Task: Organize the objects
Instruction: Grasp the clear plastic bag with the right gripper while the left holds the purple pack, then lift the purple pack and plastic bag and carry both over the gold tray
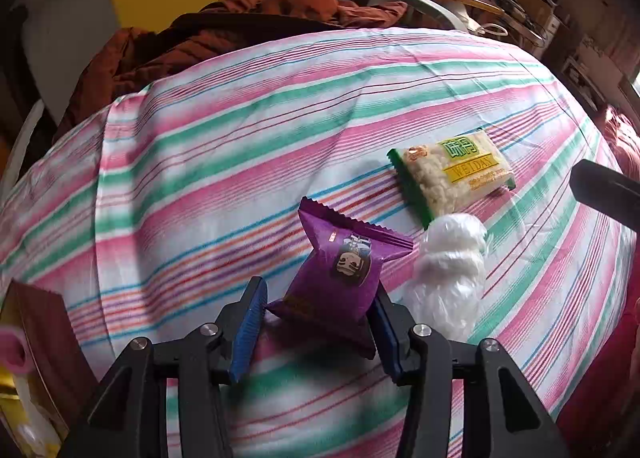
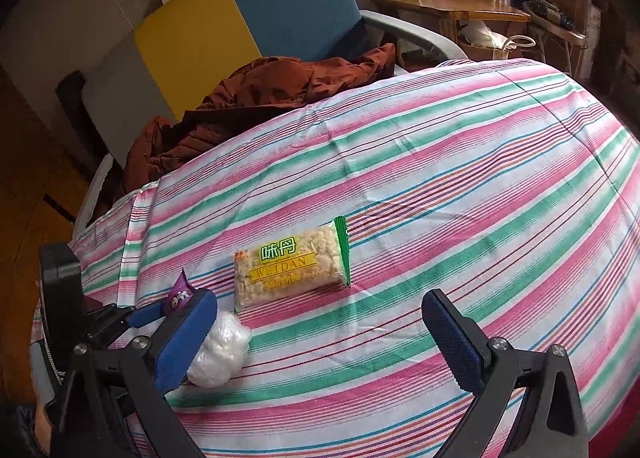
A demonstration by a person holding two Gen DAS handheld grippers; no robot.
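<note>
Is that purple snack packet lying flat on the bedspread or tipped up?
Tipped up: the purple packet stands on end between the left gripper's blue pads, top seam raised.

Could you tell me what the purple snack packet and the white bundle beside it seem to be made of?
Purple snack packet: probably printed plastic film, slightly glossy, with serrated sealed ends. White bundle: apparently thin translucent plastic wrap, crinkled and shiny, over something white; the contents cannot be identified.

Striped cloth (image 2: 440,177) spreads beneath and ahead of both grippers. Rust-brown jacket (image 2: 280,97) heaped beyond its far edge. Yellow-and-blue chair (image 2: 248,17) behind that. Wooden side table (image 2: 448,5) with boxes, far right, well apart.
</note>
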